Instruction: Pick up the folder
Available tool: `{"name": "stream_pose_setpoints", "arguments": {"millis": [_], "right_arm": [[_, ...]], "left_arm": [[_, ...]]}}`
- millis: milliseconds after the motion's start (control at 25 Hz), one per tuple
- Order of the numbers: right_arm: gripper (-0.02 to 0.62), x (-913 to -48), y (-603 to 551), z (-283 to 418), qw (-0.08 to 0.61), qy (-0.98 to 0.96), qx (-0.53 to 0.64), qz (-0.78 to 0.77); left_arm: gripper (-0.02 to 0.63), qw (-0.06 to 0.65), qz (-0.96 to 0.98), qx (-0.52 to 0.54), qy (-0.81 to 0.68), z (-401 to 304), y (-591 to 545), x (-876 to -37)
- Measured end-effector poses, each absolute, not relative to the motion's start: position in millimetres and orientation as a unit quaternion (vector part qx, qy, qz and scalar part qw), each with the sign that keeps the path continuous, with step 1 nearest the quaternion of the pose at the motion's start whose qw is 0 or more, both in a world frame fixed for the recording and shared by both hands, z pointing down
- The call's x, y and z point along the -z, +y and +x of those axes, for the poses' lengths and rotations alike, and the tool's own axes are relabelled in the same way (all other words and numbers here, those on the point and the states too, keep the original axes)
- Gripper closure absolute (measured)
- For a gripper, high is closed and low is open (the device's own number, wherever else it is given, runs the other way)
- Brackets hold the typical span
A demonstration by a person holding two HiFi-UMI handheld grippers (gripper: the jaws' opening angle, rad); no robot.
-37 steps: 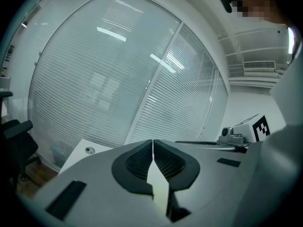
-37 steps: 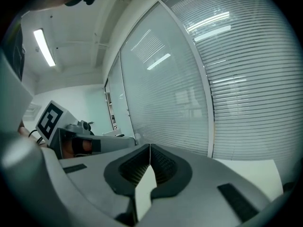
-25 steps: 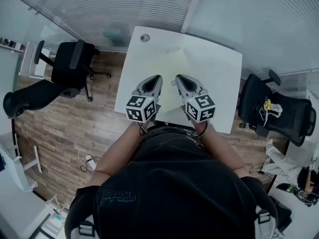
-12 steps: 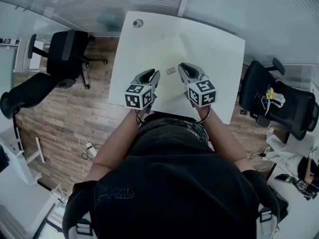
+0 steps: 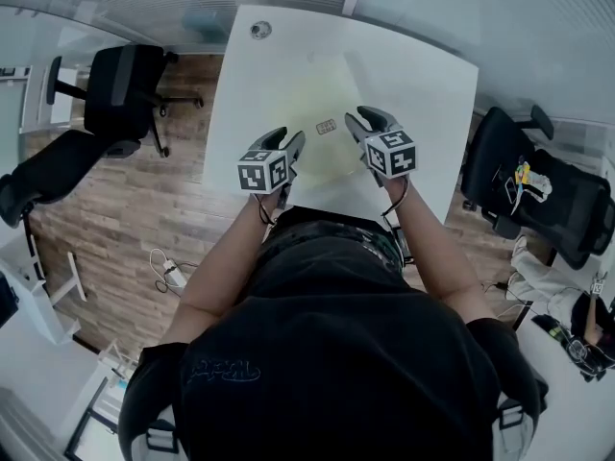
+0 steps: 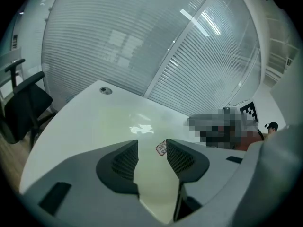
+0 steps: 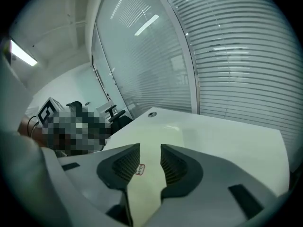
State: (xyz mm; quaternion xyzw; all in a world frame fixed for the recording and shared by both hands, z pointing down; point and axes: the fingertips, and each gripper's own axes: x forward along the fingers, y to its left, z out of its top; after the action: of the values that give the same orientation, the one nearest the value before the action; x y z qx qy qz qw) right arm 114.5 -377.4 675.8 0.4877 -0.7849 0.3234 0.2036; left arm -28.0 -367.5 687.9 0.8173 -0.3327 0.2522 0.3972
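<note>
Your folder (image 5: 322, 89) lies flat on the white counter (image 5: 432, 94). It is a pale yellow sheet near the middle, and its near end reaches toward the edge closest to you. A small sticker (image 5: 326, 126) sits on it, between your two tools.

Your left tool (image 5: 291, 142) hangs over the folder's left near part, angled downward. In the left gripper view its jaws are spread and opening. The folder (image 6: 152, 188) shows through the gap, with the sticker (image 6: 161, 148) just beyond the tips. The pads press on nothing. Whether the left tool (image 6: 152, 145) touches the sheet cannot be told.

Your right tool (image 5: 365, 120) is over the folder's right side, also tilted down, with its marker cube toward you. In the right gripper view its jaws are apart and opening. The folder (image 7: 146, 188) runs under the gap, and the sticker (image 7: 139, 169) peeks out beside the left-hand jaw. Nothing is pinched by the right tool (image 7: 150, 150) either.

A round grommet (image 5: 260, 30) sits in the far left corner of the counter. One black chair (image 5: 120, 89) stands on the wood floor (image 5: 125, 219) to your left. Another chair (image 5: 538, 200) stands to your right.
</note>
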Motion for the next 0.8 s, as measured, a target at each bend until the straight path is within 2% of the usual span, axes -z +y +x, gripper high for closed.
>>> {"name": "stream_pose_setpoints", "arguments": {"millis": [400,800], "right_arm": [[0.347,-716,-382,120,0.236,-0.782,-0.370,0.442],[0.313,-734,-384,137,0.243,-0.772,-0.386,0.443]], "left_arm": [[0.380,0.432,0.782,-0.273,-0.357,-38,-371,-721],[0.327,0.443,0.756,-0.288,-0.388,-52,-374,-740]]}}
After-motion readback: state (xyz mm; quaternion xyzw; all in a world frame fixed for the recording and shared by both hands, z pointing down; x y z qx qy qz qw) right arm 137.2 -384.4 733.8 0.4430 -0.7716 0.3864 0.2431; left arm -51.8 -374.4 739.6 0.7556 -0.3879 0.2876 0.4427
